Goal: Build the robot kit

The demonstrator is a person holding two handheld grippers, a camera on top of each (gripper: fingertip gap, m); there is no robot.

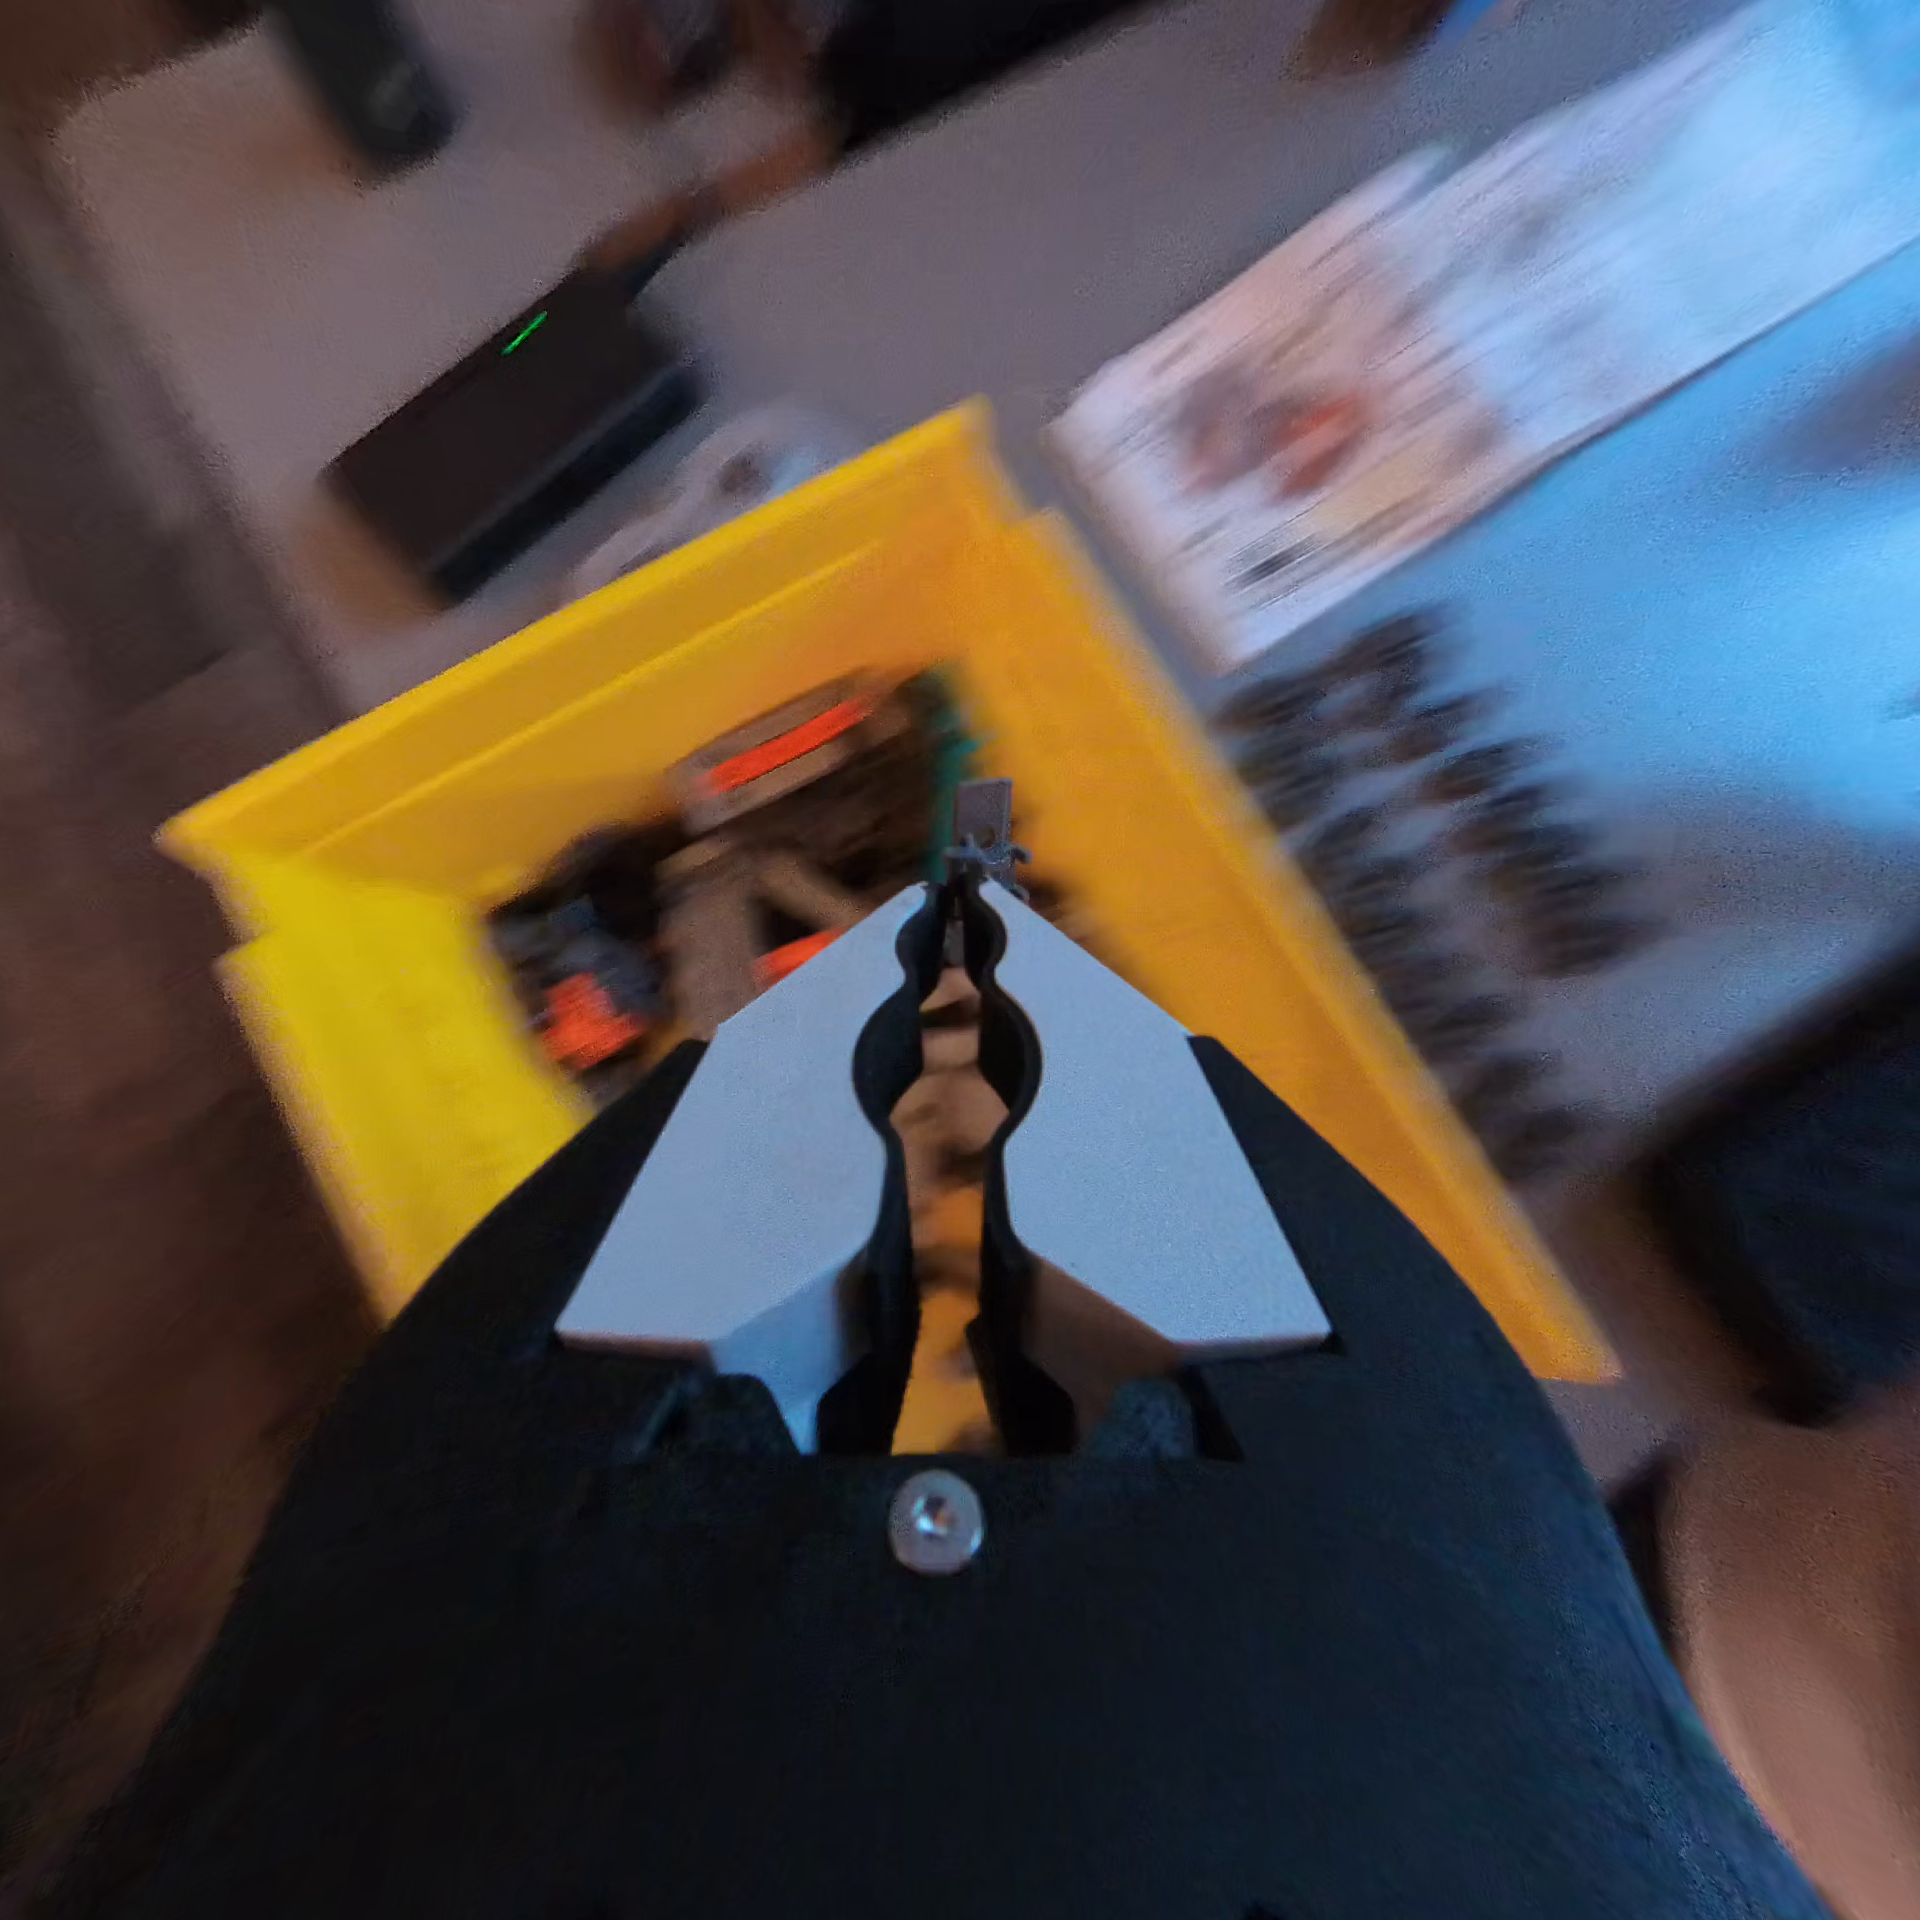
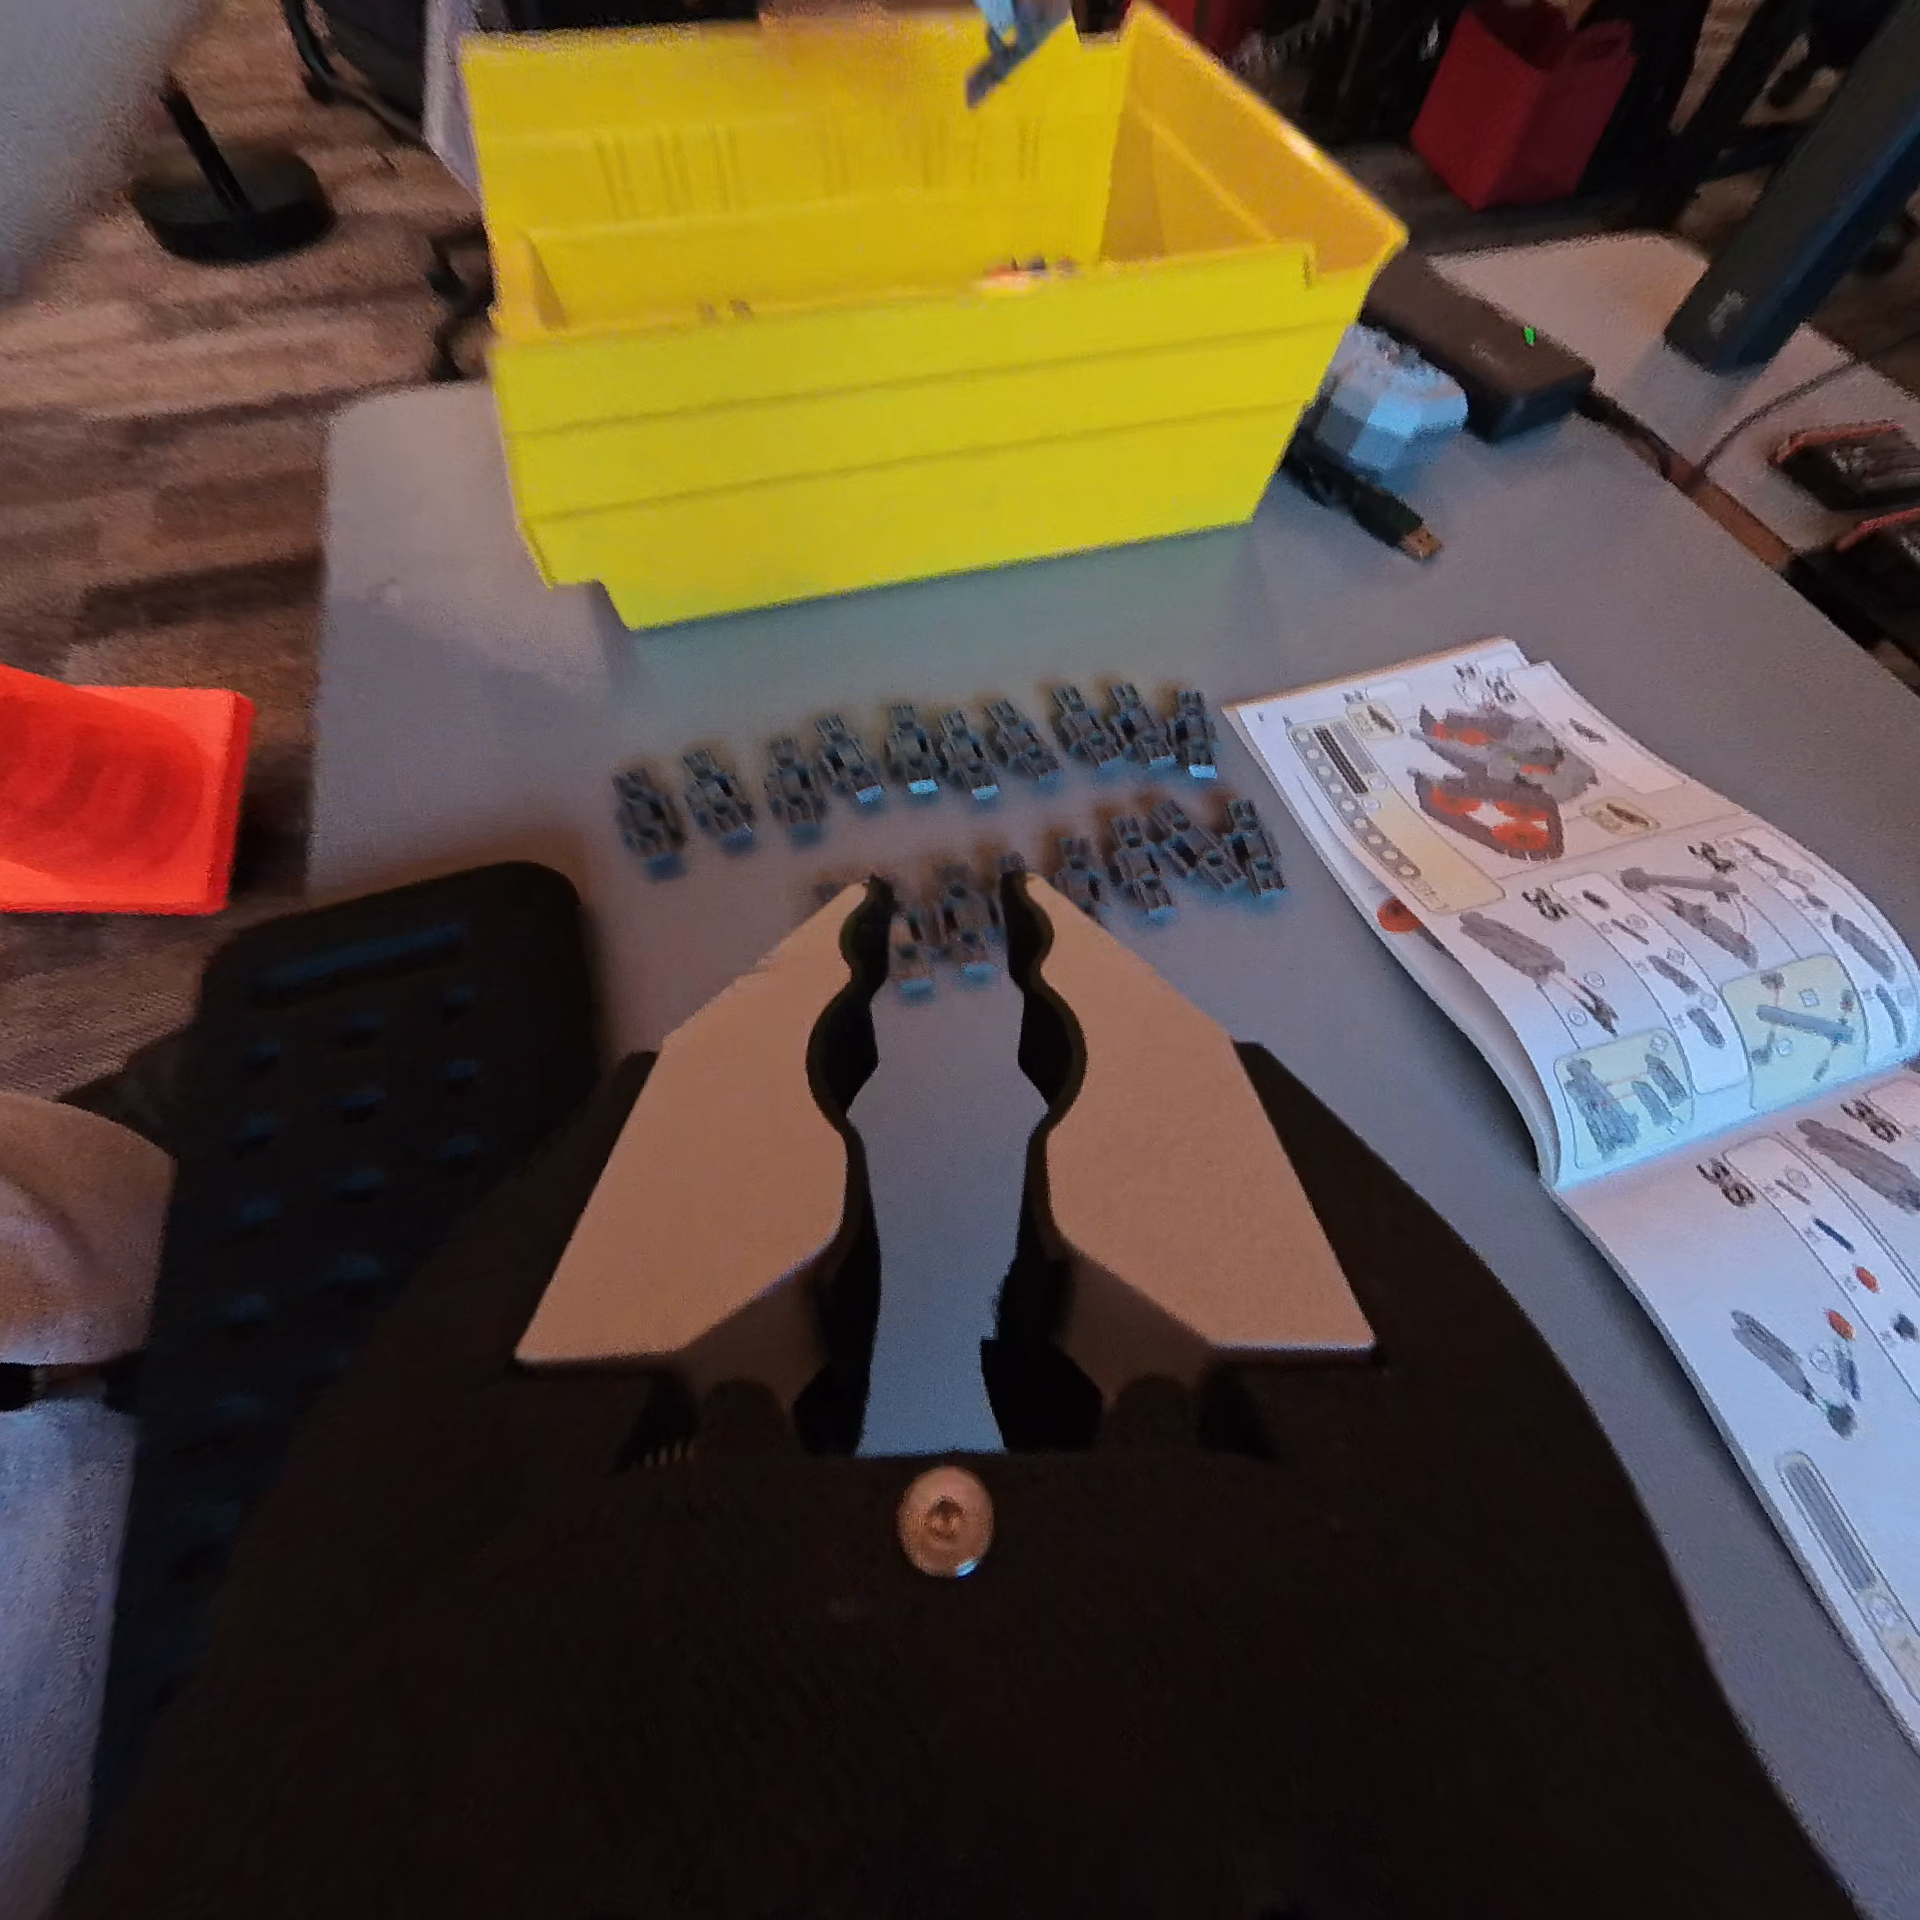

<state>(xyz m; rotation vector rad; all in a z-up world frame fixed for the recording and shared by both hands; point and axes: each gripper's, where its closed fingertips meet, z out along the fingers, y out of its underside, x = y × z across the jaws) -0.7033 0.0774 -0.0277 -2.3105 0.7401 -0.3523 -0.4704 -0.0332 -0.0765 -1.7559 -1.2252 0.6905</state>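
Note:
My left gripper (image 1: 954, 894) is shut on a small grey building piece (image 1: 982, 826) that sticks out past its tips. It hangs over a yellow bin (image 1: 623, 665) holding mixed orange, black and green parts; this view is motion-blurred. In the right wrist view the same piece (image 2: 1003, 47) shows above the bin (image 2: 894, 416). My right gripper (image 2: 943, 888) is open and empty, low over the grey table (image 2: 468, 582). Its tips are at the near row of several small grey assemblies (image 2: 935, 769) laid out in two rows.
An open instruction booklet (image 2: 1558, 935) lies right of the rows. A black power brick (image 2: 1475, 343), a grey block (image 2: 1382, 416) and a USB cable (image 2: 1371, 520) sit right of the bin. A black perforated plate (image 2: 353, 1091) and an orange object (image 2: 104, 790) are at the left. The grippers' ends are close to 25 cm from one another.

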